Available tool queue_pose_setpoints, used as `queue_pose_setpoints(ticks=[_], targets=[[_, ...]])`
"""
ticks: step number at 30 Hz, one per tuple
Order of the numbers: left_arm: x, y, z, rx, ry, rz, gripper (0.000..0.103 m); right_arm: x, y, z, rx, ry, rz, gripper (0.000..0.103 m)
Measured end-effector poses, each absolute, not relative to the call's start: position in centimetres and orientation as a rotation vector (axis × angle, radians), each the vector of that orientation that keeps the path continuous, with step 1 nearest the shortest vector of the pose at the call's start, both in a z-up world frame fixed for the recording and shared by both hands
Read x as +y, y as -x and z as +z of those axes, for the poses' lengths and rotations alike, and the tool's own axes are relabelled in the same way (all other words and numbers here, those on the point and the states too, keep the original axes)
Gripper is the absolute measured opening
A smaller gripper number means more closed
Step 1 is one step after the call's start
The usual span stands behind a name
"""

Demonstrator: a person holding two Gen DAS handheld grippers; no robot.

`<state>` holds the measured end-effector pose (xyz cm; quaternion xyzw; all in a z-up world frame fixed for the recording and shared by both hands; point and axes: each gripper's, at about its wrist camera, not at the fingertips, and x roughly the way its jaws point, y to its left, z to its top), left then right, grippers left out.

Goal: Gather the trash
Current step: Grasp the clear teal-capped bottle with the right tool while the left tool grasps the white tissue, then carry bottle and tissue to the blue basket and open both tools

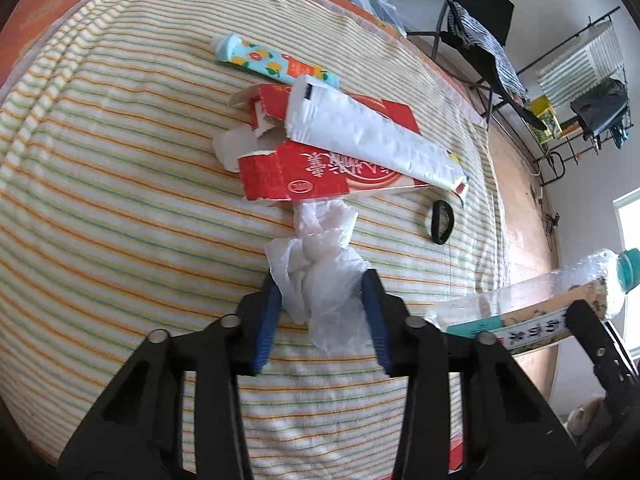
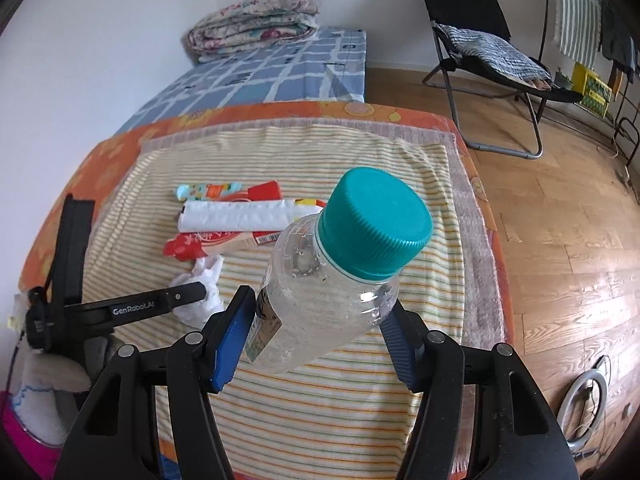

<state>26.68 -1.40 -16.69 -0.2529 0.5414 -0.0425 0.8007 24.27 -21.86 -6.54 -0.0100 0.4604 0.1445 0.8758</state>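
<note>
Tissue: your left tool [image 1: 322, 294] pinches a crumpled white tissue [image 1: 320, 272] between its pads.
Bottle: your right tool [image 2: 320, 320] clamps a clear teal-capped bottle [image 2: 332, 280], cap pointing away.

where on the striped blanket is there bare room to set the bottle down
Bare stripes lie right of the red carton, between it and the blanket's fringed right edge, and in the near strip under the right gripper holding the bottle. Crowded: centre-left, where tube, white packet, carton and tissue cluster.
</note>
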Motion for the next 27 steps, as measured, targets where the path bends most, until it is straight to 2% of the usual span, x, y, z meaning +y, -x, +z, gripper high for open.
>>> queue_pose_setpoints(ticks=[3, 6, 17, 27], targets=[[-1.5, -26.6, -16.2, 1.156, 0.528, -0.117, 0.024, -21.4, -24.2, -6.6, 0.954, 0.035, 0.297, 0.061], [-1.3, -26.3, -15.5, 1.143, 0.494, -0.131, 0.022, -21.2, -24.0, -6.3, 0.951, 0.031, 0.312, 0.061], [1.5, -22.3, -11.4, 1.081, 0.458, -0.145, 0.022, -20.8, -21.5, -5.4, 0.936, 0.070, 0.351, 0.060], [3.0, -15.2, -8.0, 1.041, 0.378, -0.191, 0.022, -20.0, -16.0, -3.7, 0.907, 0.123, 0.450, 0.060]])
